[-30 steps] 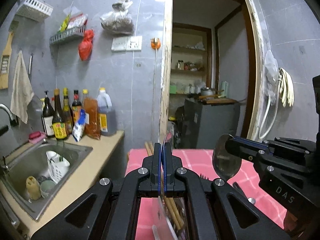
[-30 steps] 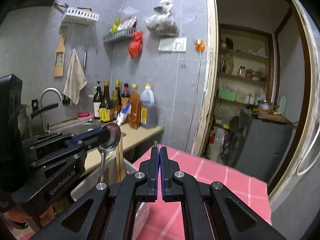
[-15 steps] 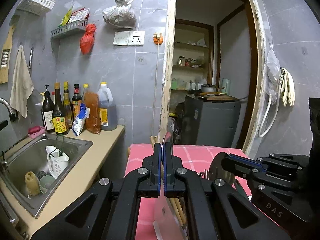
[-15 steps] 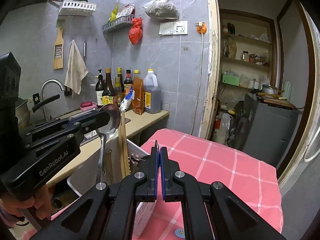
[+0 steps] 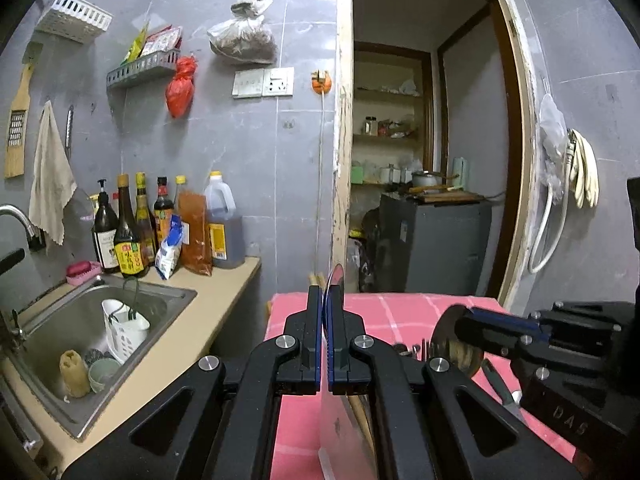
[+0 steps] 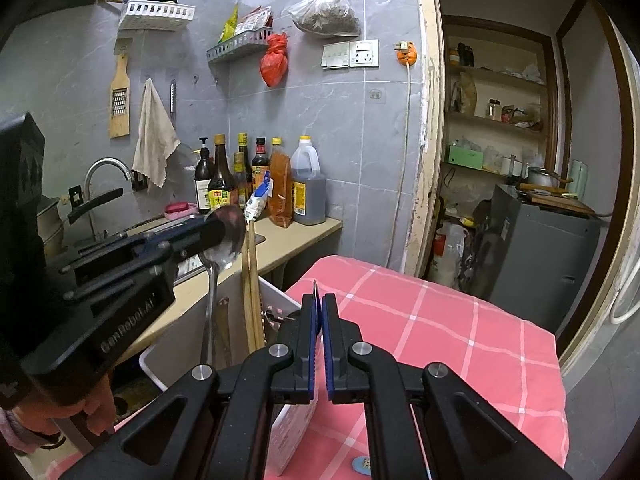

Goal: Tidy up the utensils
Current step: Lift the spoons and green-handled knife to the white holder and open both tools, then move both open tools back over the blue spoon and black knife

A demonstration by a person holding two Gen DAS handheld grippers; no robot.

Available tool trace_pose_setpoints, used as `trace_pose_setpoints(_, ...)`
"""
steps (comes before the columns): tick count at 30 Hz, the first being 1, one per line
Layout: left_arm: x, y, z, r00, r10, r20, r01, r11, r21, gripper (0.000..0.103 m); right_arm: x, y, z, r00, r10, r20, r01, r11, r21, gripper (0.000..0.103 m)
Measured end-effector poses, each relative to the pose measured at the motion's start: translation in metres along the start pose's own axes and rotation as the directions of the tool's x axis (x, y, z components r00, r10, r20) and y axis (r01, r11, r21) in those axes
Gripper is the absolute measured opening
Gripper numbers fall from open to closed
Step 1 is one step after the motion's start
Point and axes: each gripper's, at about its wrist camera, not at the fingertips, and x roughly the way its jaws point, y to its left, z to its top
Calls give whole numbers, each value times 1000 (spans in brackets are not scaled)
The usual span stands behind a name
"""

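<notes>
Over the pink checked tablecloth (image 6: 460, 328), the left gripper (image 5: 325, 344) is pinching a spoon (image 6: 222, 236) by its bowl, handle hanging straight down into the white utensil basket (image 6: 276, 292) beside upright chopsticks (image 6: 251, 288). At three o'clock of it, the right gripper (image 6: 319, 348) is levelling forward, its fingers nearly together on a thin metal blade (image 6: 315, 292) standing on edge. At nine o'clock, the sink (image 5: 100, 320) is holding a white caddy.

left gripper (image 6: 218, 230) clamps spoon (image 6: 222, 240) bowl | handle down in white holder (image 6: 276, 292) beside chopsticks (image 6: 252, 292) | pink checked tablecloth (image 6: 440, 340)
</notes>
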Motion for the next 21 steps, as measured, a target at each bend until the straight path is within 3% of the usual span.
trace_pose_setpoints(3,1,1,-3,1000,-3,-25,3,1000,-9,0,-2,-1,-1,1000,8,-6,-8,1000,2,9)
trace_pose_setpoints(7,-1,4,-1,998,-3,-58,0,999,-44,3,-13,-5,3,1000,0,19,-1,1000,19,26)
trace_pose_setpoints(9,-3,5,1,998,-11,-65,7,998,-61,12,-19,-10,6,999,-8,34,7,999,31,28)
trace_pose_setpoints(11,-8,5,5,998,-15,-54,10,997,-82,30,-29,-18,10,999,-19,51,16,998,54,39)
trace_pose_setpoints(15,-19,2,18,999,-20,-36,16,993,-114,31,-50,-37,16,995,-52,88,42,992,115,52)
trace_pose_setpoints(16,-22,0,22,999,-22,-32,18,993,-119,34,-56,-42,17,993,-63,96,50,990,132,61)
trace_pose_setpoints(17,-26,-2,27,999,-26,-22,23,992,-125,40,-65,-50,18,991,-81,109,64,986,155,71)
trace_pose_setpoints(21,-43,-20,42,997,-73,32,77,986,-146,59,-91,-77,17,982,-137,131,107,971,212,88)
